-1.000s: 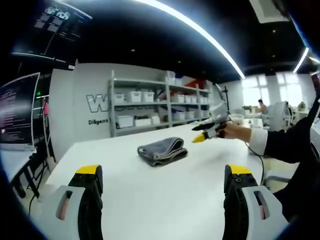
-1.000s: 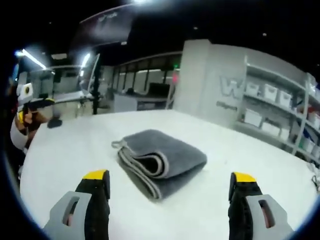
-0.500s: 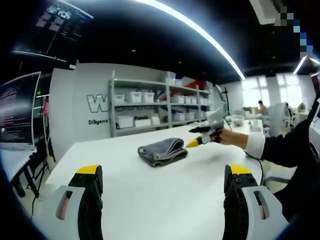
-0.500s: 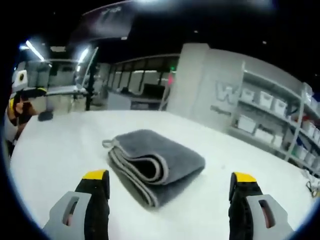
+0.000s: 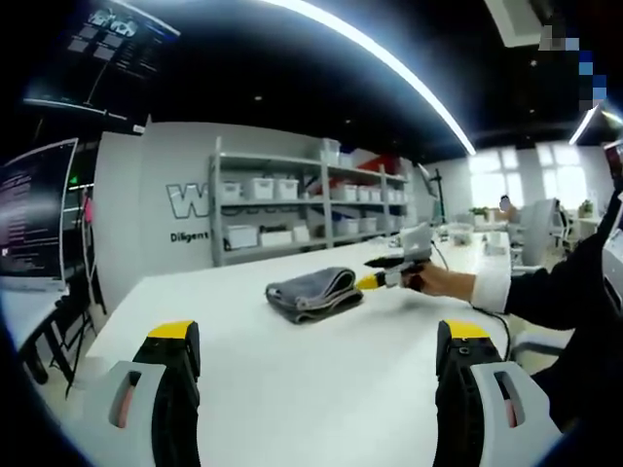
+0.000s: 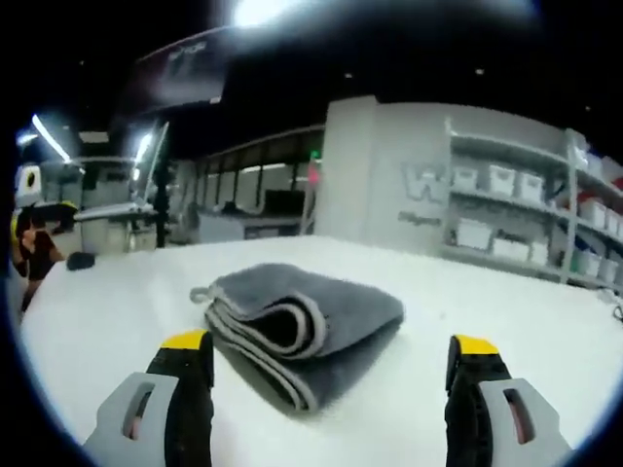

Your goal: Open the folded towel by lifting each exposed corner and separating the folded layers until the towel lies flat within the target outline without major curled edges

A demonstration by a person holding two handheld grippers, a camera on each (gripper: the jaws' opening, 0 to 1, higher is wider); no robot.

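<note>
Towel [image 6: 302, 331]: lying folded on the white table [image 6: 506, 302], grey, looped edges facing the right gripper [image 6: 331, 389].
Right gripper: jaws spreading wide, hovering just near the towel.
Left gripper [image 5: 316, 375]: jaws spreading wide, empty, well apart from the towel.

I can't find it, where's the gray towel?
The folded gray towel lies on the white table, just ahead of the right tongs in the right gripper view. In the left gripper view those tongs' yellow tips sit beside it.

left gripper [image 5: 316, 365]: grey, black jaws, yellow tips | sleeve [image 5: 555, 287]: dark, white cuff
</note>
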